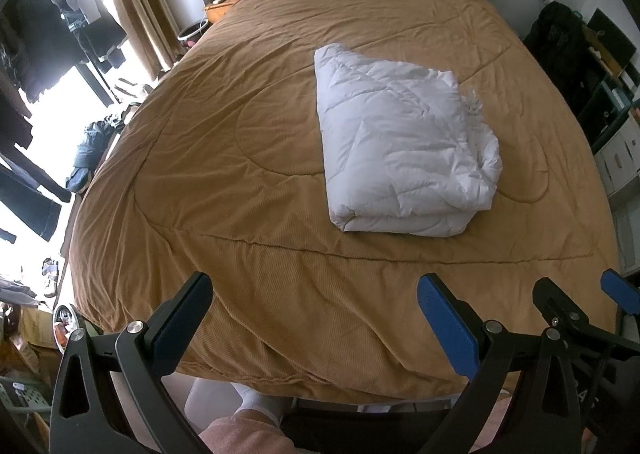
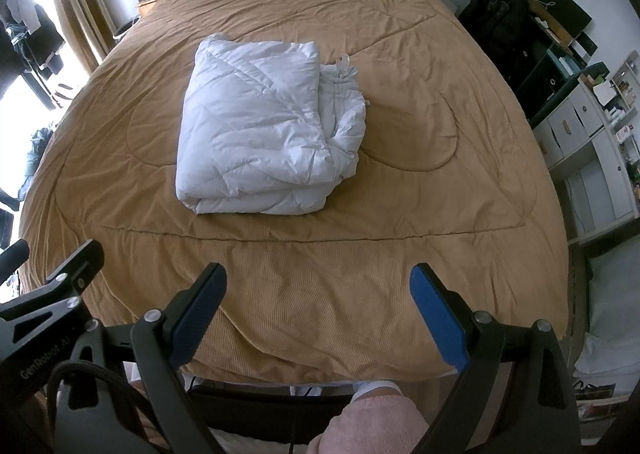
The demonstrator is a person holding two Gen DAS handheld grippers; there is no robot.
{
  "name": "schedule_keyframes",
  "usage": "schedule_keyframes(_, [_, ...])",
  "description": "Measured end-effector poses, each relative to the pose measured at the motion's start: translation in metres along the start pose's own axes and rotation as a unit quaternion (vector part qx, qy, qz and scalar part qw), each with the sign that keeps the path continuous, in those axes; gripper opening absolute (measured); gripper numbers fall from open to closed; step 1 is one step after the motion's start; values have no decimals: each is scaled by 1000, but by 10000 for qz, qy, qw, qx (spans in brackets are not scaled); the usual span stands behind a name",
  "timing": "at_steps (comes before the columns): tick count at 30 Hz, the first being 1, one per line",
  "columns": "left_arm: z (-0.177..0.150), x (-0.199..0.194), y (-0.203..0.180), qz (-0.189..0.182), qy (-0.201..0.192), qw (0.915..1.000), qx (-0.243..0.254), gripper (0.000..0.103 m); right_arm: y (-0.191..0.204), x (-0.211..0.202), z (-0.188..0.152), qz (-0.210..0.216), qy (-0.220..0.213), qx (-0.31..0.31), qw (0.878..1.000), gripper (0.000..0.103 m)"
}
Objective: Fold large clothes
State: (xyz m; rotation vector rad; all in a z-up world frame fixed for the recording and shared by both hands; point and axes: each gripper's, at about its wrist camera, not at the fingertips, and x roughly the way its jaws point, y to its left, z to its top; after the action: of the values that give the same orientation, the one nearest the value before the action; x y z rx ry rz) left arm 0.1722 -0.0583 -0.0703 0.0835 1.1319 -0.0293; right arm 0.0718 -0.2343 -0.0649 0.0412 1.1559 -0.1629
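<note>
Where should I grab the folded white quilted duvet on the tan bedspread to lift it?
Probably take the folded white quilted duvet at its near edge, coming in from the foot of the bed. There the layers stack in a tidy, rounded fold facing both open grippers. The far right side is bunched and loose, so a grip there would likely pull layers apart.

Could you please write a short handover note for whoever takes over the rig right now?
Left claw: open, empty, held above the near edge of the bed.
Right claw: open, empty, alongside the left one.
White quilted piece: lies folded in a thick bundle on the tan bedspread, out beyond both claws; neither touches it. Its right side is bunched and loose.
Done: the main folds appear made.
Left: probably tidy the bunched right edge, if a neater bundle is wanted.
</note>
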Motion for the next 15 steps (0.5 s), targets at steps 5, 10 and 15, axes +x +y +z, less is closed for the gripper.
schedule_keyframes(5, [1,0,-1,4,4,10000,15,102,0,1,0,4,17,-20,10000,93])
schedule_keyframes(10, [2,1,1,8,12,10000,32,102,-1,1,-1,9,26,-29,10000,93])
schedule_keyframes(15, [2,1,1,11,14,10000,38,102,-2,1,0,13,30,-35,10000,93])
